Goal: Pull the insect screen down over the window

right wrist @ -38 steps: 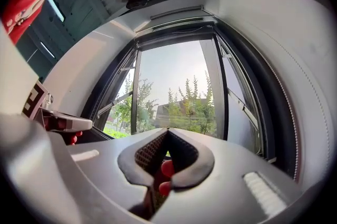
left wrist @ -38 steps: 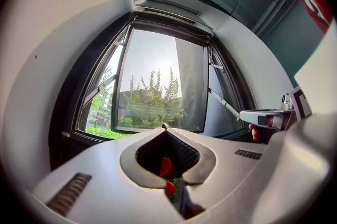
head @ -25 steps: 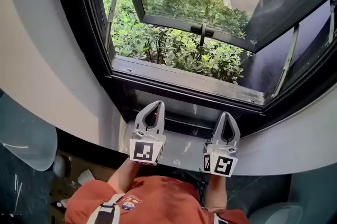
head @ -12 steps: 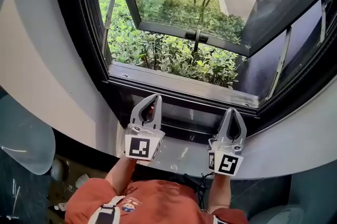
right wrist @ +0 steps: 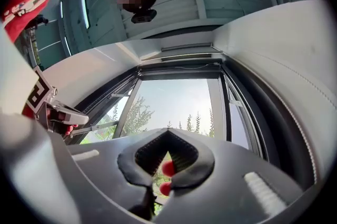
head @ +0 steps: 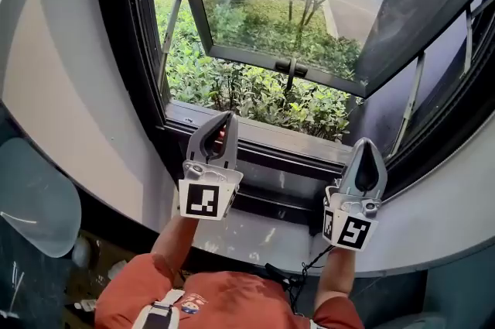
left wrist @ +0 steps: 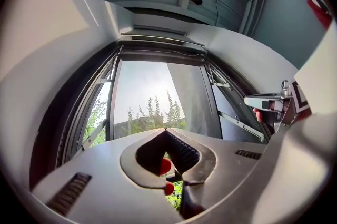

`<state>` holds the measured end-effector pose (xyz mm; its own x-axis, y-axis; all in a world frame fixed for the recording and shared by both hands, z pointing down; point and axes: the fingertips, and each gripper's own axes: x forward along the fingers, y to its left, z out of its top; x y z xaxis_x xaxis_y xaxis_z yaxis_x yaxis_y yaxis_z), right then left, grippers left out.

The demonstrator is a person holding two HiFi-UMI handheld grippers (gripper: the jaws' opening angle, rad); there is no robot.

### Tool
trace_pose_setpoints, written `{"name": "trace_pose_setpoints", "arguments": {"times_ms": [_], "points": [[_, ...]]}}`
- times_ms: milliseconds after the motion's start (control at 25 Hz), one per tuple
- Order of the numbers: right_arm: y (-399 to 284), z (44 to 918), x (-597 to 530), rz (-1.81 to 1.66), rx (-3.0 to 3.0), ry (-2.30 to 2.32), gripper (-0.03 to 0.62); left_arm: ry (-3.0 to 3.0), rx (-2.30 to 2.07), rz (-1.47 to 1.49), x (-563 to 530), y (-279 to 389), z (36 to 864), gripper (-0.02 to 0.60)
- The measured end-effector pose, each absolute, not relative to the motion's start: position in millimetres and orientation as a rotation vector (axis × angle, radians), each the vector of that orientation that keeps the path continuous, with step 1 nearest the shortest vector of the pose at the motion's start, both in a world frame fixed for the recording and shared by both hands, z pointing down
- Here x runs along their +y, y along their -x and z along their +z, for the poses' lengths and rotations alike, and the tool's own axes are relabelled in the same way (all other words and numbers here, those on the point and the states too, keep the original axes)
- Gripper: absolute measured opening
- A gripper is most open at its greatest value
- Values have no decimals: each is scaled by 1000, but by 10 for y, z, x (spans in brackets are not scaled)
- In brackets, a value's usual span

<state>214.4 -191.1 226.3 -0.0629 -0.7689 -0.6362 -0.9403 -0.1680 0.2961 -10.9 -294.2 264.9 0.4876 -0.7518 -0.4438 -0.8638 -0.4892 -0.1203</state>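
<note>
Basically not started. Held left gripper [head: 227, 118] and right gripper [head: 370, 143] clenched shut, both empty, just in front of the window sill [head: 263, 135]. Saw no insect screen over the opening; presumably rolled up at the top rail [left wrist: 158, 41]. Left to do: reach, grab, pull down.

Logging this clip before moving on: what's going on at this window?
A person in an orange top faces a window, a gripper in each hand. The left gripper and right gripper are both shut and empty, held near the lower window frame. The sash is swung outward over shrubs, and no screen covers the opening yet.
</note>
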Motion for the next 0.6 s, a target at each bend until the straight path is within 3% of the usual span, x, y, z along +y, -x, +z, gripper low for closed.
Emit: {"name": "trace_pose_setpoints", "arguments": {"times_ms": [600], "points": [[-2119,907,-1773,1408,1697,1829,9,2151,1270,671,-2998,247,1410,6]]}}
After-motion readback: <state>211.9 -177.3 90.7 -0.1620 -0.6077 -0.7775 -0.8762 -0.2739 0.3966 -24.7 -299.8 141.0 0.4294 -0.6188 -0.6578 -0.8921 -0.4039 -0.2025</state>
